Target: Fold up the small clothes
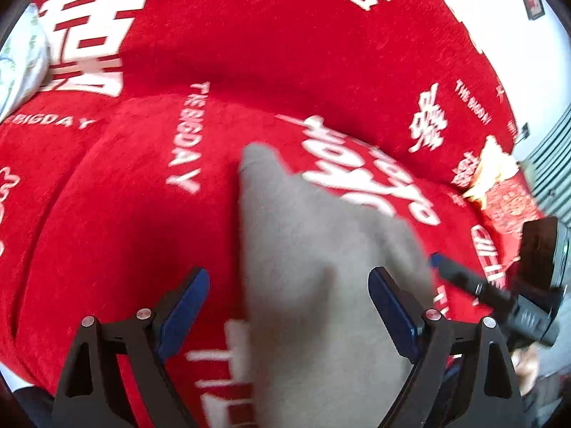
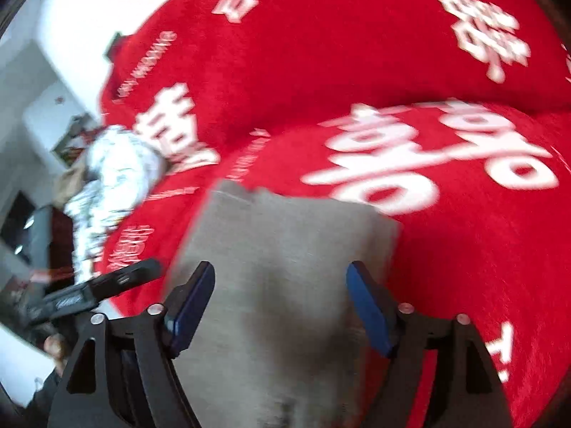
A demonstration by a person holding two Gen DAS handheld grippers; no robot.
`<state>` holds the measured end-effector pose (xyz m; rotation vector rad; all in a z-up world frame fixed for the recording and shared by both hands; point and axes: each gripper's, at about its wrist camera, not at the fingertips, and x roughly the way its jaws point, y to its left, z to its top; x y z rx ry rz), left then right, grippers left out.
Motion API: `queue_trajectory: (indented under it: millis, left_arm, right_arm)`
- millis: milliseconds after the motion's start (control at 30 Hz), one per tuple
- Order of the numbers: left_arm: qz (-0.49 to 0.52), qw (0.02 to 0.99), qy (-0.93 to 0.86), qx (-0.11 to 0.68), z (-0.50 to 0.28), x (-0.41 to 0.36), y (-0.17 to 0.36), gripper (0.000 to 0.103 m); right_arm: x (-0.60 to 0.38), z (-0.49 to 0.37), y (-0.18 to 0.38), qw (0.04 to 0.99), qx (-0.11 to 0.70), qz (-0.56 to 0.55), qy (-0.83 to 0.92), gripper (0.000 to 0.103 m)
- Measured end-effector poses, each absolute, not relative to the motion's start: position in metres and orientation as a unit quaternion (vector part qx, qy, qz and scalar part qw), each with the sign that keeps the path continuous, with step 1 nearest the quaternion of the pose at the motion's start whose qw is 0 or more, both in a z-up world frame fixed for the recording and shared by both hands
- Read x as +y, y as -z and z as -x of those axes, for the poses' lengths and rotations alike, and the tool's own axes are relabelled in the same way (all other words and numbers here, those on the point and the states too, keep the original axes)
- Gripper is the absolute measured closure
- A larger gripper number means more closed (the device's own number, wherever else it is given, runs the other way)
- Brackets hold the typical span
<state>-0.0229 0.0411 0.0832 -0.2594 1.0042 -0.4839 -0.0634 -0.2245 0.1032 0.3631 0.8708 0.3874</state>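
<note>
A grey cloth [image 1: 321, 267] lies lower centre on the red blanket [image 1: 249, 53]. The left gripper [image 1: 289, 306] and right gripper [image 2: 280, 303] each spread 2 fingers wide, gripping nothing.

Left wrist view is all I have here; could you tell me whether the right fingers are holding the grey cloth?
Observer: No, the right gripper is open, and the grey cloth lies flat between its fingers, unpinched.
Operator: Is the cloth's far edge tidy?
Observer: It looks fairly straight against the red blanket, though blurred.
Operator: Anything beside it on your side?
Observer: A white patterned bundle lies at the blanket's left edge, apart from the cloth.
</note>
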Motion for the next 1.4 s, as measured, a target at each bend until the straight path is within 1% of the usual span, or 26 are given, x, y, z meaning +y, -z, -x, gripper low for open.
queue_trajectory:
  millis: [100, 167, 233, 267, 333, 367, 533, 667, 767, 900, 1000, 1067, 1167, 1233, 1300, 1400]
  left_arm:
    - [0.082, 0.844, 0.234, 0.476, 0.010, 0.016, -0.086, 0.011]
    - [0.043, 0.840, 0.212, 0.497, -0.005, -0.002, -0.074, 0.011]
    - [0.023, 0.826, 0.186, 0.532, -0.023, -0.010, -0.052, 0.011]
    - [0.019, 0.816, 0.173, 0.552, -0.033, -0.011, -0.037, 0.011]
    - [0.044, 0.800, 0.182, 0.569, -0.041, -0.007, -0.022, 0.011]
    - [0.051, 0.803, 0.184, 0.565, -0.043, -0.005, -0.022, 0.011]
    - [0.001, 0.818, 0.175, 0.547, -0.045, -0.019, -0.021, 0.009]
    - [0.010, 0.815, 0.172, 0.554, -0.045, -0.014, -0.028, 0.009]
    - [0.023, 0.830, 0.169, 0.530, -0.022, 0.000, -0.052, 0.010]
    - [0.013, 0.848, 0.172, 0.501, 0.021, 0.016, -0.074, 0.010]
    - [-0.012, 0.857, 0.164, 0.488, 0.050, 0.023, -0.075, 0.010]
    - [-0.028, 0.859, 0.155, 0.488, 0.060, 0.023, -0.068, 0.010]
    - [-0.017, 0.860, 0.146, 0.488, 0.070, 0.029, -0.056, 0.009]
    - [-0.018, 0.866, 0.138, 0.481, 0.072, 0.030, -0.054, 0.007]
    - [-0.023, 0.867, 0.127, 0.482, 0.075, 0.028, -0.057, 0.006]
    - [-0.038, 0.872, 0.128, 0.470, 0.092, 0.026, -0.071, 0.006]
  right_arm:
    - [-0.211, 0.047, -0.095, 0.850, 0.434, -0.188, -0.232, 0.023]
    - [-0.213, 0.029, -0.075, 0.837, 0.463, -0.195, -0.216, 0.023]
    - [-0.222, 0.020, -0.065, 0.833, 0.467, -0.211, -0.209, 0.023]
    - [-0.228, 0.016, -0.062, 0.833, 0.461, -0.224, -0.211, 0.023]
    - [-0.237, 0.010, -0.059, 0.828, 0.461, -0.240, -0.210, 0.023]
    - [-0.239, 0.008, -0.057, 0.827, 0.462, -0.242, -0.211, 0.023]
    - [-0.237, 0.003, -0.049, 0.837, 0.456, -0.211, -0.217, 0.024]
    - [-0.239, -0.001, -0.054, 0.832, 0.466, -0.212, -0.213, 0.024]
    - [-0.237, 0.020, -0.073, 0.840, 0.461, -0.199, -0.206, 0.023]
    - [-0.218, 0.071, -0.092, 0.834, 0.448, -0.167, -0.274, 0.022]
    - [-0.205, 0.106, -0.087, 0.824, 0.448, -0.157, -0.309, 0.022]
    - [-0.204, 0.117, -0.072, 0.823, 0.457, -0.150, -0.301, 0.022]
    - [-0.217, 0.123, -0.060, 0.823, 0.441, -0.183, -0.307, 0.023]
    - [-0.221, 0.125, -0.060, 0.825, 0.435, -0.192, -0.307, 0.024]
    - [-0.220, 0.129, -0.061, 0.828, 0.435, -0.185, -0.301, 0.024]
    - [-0.214, 0.144, -0.073, 0.841, 0.437, -0.155, -0.278, 0.021]
